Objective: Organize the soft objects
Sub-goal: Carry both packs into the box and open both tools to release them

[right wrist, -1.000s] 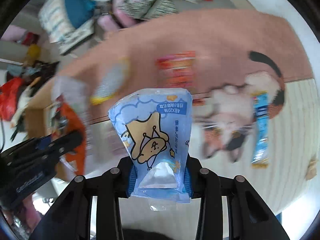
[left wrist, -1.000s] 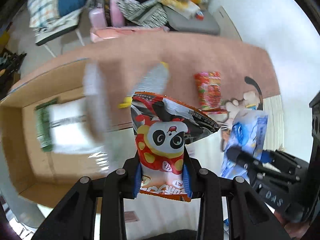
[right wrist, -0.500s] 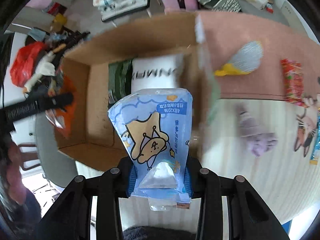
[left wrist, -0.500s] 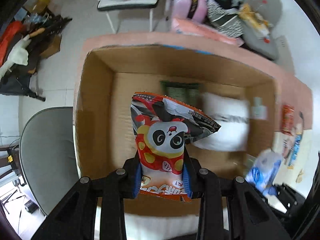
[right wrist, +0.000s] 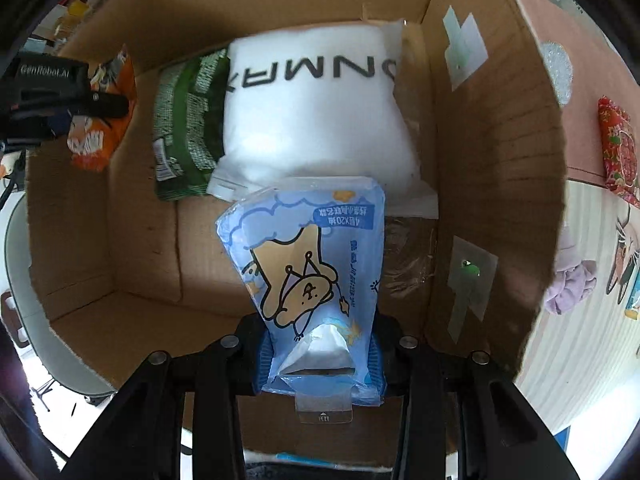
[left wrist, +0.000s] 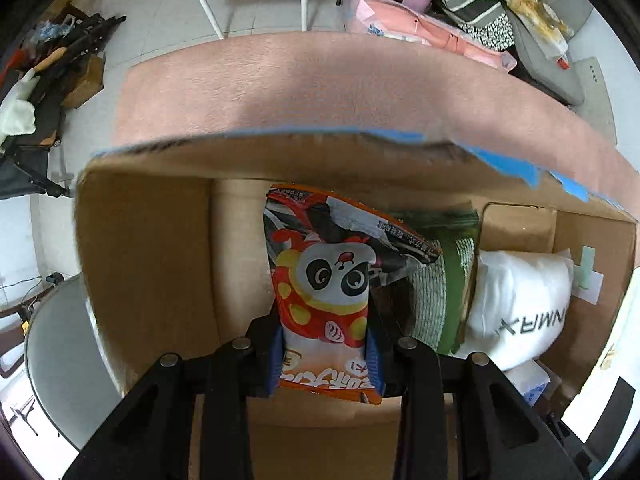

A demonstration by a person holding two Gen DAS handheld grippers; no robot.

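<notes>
My left gripper [left wrist: 326,356] is shut on an orange panda snack bag [left wrist: 324,284] and holds it over the open cardboard box [left wrist: 152,260]. My right gripper [right wrist: 318,360] is shut on a blue tissue pack [right wrist: 308,264] and holds it inside the same box [right wrist: 492,168]. A white pillow pack [right wrist: 316,112] and a green packet [right wrist: 184,120] lie on the box floor; both also show in the left wrist view, pillow [left wrist: 524,304] and packet [left wrist: 448,280]. The left gripper with its snack bag [right wrist: 100,116] shows at the box's left wall in the right wrist view.
A pink mat [left wrist: 320,88] covers the table beyond the box. To the box's right lie a red snack bag [right wrist: 618,148], a silver pouch [right wrist: 556,68] and a lilac cloth [right wrist: 568,284]. A grey chair [left wrist: 56,360] stands left; clutter fills chairs behind.
Both grippers have moved left from the mat to the box with their packs held. The left now hangs over the box's left part; the right has lowered into the box.
</notes>
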